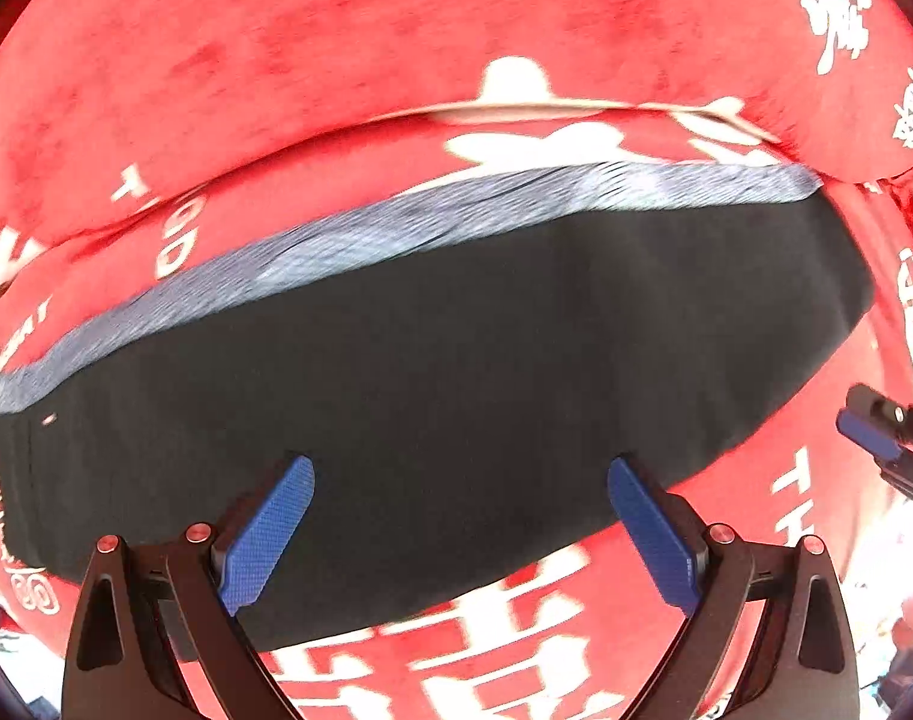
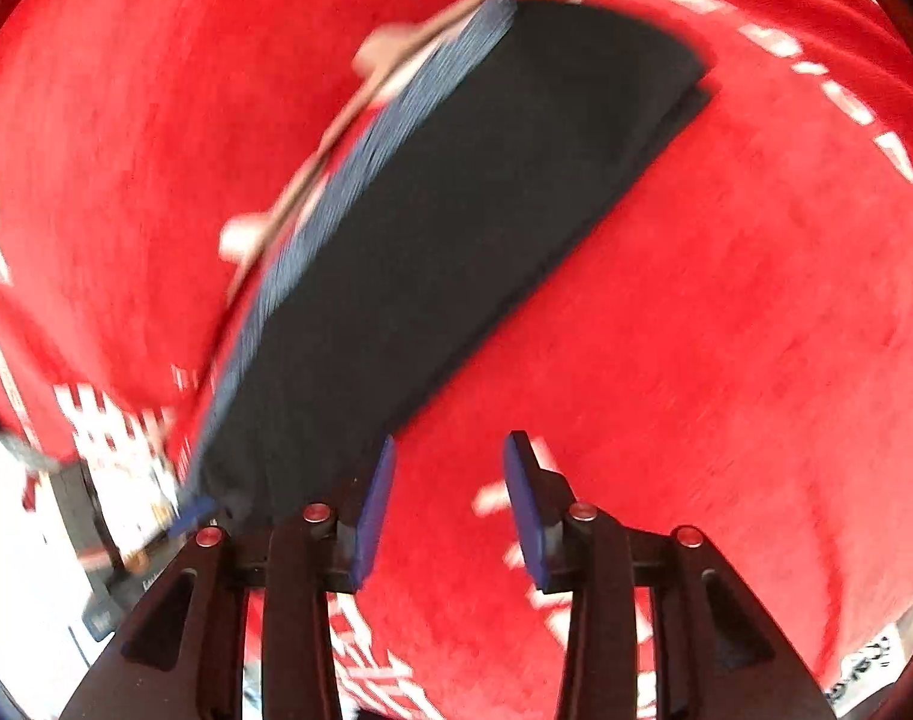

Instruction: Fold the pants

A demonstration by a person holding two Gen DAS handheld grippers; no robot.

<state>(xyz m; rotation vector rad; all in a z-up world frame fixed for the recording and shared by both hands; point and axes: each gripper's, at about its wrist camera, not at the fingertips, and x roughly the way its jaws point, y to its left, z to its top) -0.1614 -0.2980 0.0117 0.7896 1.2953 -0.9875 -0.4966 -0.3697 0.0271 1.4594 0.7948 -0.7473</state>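
Blue pads of the left tool [image 1: 460, 531] stand wide apart above the dark pants [image 1: 432, 372], gripping nothing. Those pants lie folded into a long flat band, grey waistband [image 1: 396, 228] along one edge, on the red printed cloth [image 1: 336, 48]. Soft, light and limp, they are probably best pinched at an end's corners. Beside them, the right tool [image 2: 447, 507] is partly open and empty.

Each claw, left claw [image 1: 460, 531] and right claw [image 2: 449, 510], has black arms, blue textured pads [image 1: 269, 531] and silver-red screws [image 2: 316, 513].
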